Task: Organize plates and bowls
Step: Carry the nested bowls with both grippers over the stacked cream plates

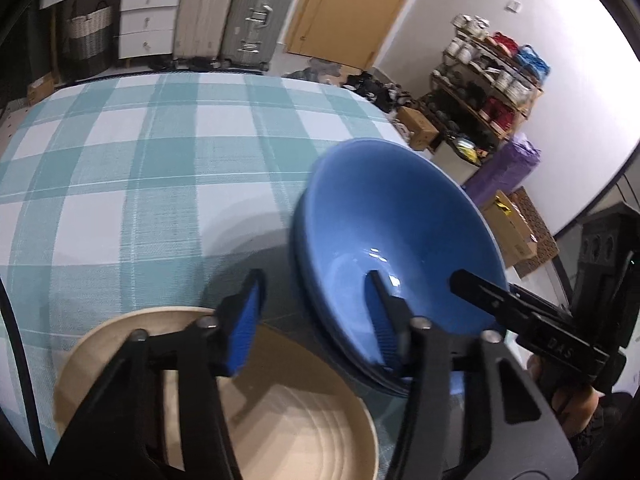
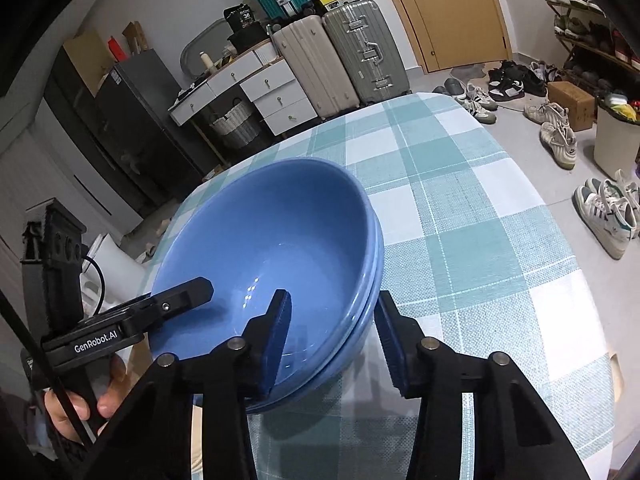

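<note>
**Fingers at the Rim of the Stacked Blue Bowls**

Fingers of the left gripper (image 1: 316,320) stand wide apart. The blue-padded left finger (image 1: 244,328) hangs above the round beige ceramic plate (image 1: 304,412); the other finger reaches inside the glossy blue ceramic bowl (image 1: 400,232). No finger presses on the rim in this view, so the left gripper holds nothing.

Fingers of the right gripper (image 2: 334,336) straddle the near rim of the same bowl (image 2: 272,232). One blue pad (image 2: 280,340) sits inside the bowl wall; the opposite pad (image 2: 394,348) sits outside it. A visible gap remains between the outer pad and the bowl, so the jaws are spread, not clamped.

Bowl position:
- The blue bowl is nested in a second blue bowl of the same shape; the double rim line shows along the edge in both views.
- The stack sits tilted toward the grippers, above the teal-and-white checked tablecloth (image 2: 480,216).
- Whether the lower bowl's base touches the cloth cannot be told.

Plate position:
- The beige plate lies flat on the tablecloth (image 1: 132,168), just beside the bowl stack.
- Its concentric ridges are visible.

Cross views:
- The right gripper's black finger appears over the bowl's far edge in the left wrist view.
- The left gripper's finger, marked "GenRobot.AI", appears inside the bowl in the right wrist view.
</note>
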Demonstrator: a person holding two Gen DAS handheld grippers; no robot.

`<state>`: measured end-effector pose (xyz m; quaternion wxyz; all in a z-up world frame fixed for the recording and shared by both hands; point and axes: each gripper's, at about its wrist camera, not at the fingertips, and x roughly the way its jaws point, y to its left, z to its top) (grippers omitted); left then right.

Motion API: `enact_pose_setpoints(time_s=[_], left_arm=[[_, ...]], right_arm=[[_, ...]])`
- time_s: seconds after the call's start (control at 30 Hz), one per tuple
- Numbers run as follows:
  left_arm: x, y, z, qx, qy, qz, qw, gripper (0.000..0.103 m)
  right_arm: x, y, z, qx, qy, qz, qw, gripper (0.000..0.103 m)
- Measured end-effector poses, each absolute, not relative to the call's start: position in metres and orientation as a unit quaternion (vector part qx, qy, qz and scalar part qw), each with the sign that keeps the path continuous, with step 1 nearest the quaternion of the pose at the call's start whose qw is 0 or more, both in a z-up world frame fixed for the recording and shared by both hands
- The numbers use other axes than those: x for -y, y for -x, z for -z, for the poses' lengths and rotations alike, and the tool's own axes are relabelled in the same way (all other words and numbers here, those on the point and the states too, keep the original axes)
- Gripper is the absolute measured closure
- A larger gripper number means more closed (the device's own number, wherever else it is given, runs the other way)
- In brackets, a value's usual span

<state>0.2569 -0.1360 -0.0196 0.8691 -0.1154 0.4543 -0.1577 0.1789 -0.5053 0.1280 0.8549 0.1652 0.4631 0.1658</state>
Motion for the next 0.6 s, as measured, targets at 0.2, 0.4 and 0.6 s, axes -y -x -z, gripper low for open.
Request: enact_pose_setpoints(time_s=[0.2,0.4,0.6], left_arm=[[0.144,-0.251,0.015,-0.449,0.097,0.158,0.874,0.07],[0.143,-0.248,0.014,-0.447,0.096,0.156,0.875,0.07],[0.141,-0.237,0.001,-0.435,0.094,0.157,0.882,0.07]], right_arm=[[0.499,-0.178,-0.134,-0.461,-0.133,-0.153,0.864,0.064],[0.5,-0.175,-0.137,-0.462,-0.134,-0.153,0.863,0.065],[0.5,-0.171,-0.145,-0.454,-0.129,-0.153,0.868,0.065]])
